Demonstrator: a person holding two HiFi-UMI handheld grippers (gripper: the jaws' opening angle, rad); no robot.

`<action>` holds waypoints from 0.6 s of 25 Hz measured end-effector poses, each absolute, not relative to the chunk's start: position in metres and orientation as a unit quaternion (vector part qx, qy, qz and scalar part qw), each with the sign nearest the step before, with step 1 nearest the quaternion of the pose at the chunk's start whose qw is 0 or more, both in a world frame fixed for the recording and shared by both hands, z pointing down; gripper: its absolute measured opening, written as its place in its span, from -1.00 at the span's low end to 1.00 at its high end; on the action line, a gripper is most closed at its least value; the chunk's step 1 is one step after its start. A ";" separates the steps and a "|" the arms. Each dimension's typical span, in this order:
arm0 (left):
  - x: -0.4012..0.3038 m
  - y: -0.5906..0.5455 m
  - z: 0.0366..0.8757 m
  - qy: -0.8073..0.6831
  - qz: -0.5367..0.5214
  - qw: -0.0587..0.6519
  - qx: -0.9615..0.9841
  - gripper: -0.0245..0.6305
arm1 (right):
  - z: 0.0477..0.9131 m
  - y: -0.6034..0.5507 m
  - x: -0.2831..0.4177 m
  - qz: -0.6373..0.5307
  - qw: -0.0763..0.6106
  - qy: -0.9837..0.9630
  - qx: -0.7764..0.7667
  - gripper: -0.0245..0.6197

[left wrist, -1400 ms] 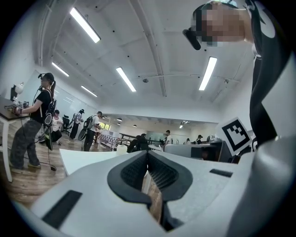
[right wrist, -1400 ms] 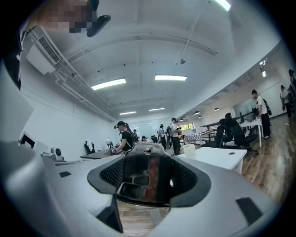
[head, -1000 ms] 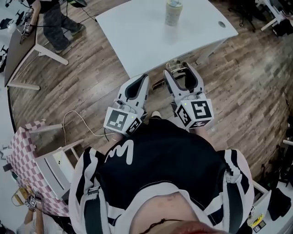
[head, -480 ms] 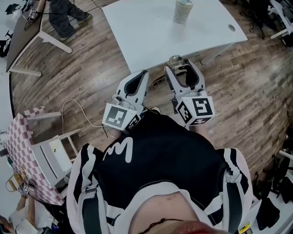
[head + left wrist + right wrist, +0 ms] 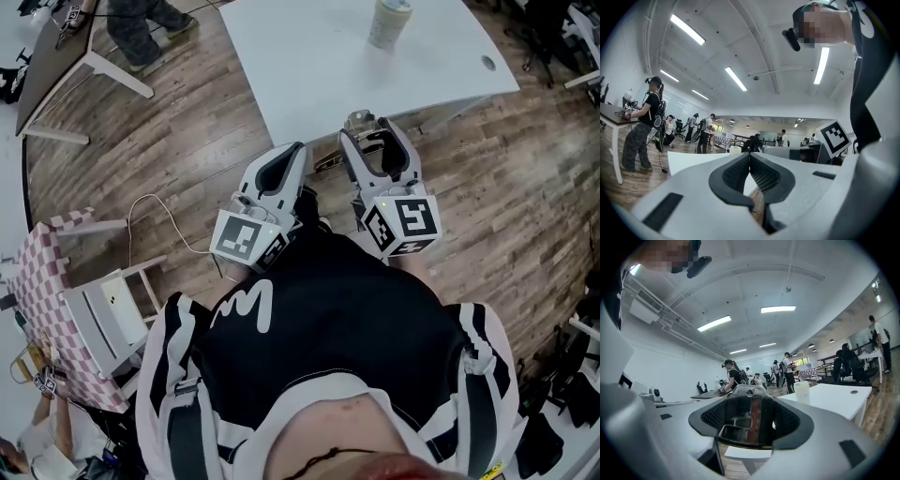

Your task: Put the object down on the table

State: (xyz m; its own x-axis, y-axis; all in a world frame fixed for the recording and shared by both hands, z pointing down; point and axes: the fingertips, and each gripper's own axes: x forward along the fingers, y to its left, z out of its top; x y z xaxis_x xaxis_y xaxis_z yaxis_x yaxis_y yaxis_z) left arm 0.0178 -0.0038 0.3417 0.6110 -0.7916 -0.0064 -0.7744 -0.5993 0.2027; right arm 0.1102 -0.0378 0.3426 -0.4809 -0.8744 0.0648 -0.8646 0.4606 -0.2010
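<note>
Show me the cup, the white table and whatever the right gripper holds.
cup (image 5: 388,26), head view, on its side wall.
white table (image 5: 309,66), head view, on bare tabletop.
held object (image 5: 750,419), right gripper view, its dark middle between the jaws.

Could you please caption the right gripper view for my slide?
Right gripper clamped on a small shiny object, white table and cup beyond.

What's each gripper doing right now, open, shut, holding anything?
Left gripper: shut, nothing between its jaws.
Right gripper: shut on a small object with metal parts; what it is cannot be told.
</note>
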 end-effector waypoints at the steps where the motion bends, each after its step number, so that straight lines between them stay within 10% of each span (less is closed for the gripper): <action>1: 0.017 -0.007 0.343 -0.438 -0.047 0.091 0.893 -0.91 | 0.343 -0.041 0.109 -0.103 0.023 0.854 -0.509 0.00; 15: -0.002 -0.101 0.342 -0.406 -0.044 0.093 0.908 -0.91 | 0.336 -0.125 0.090 -0.093 0.025 0.843 -0.529 -0.01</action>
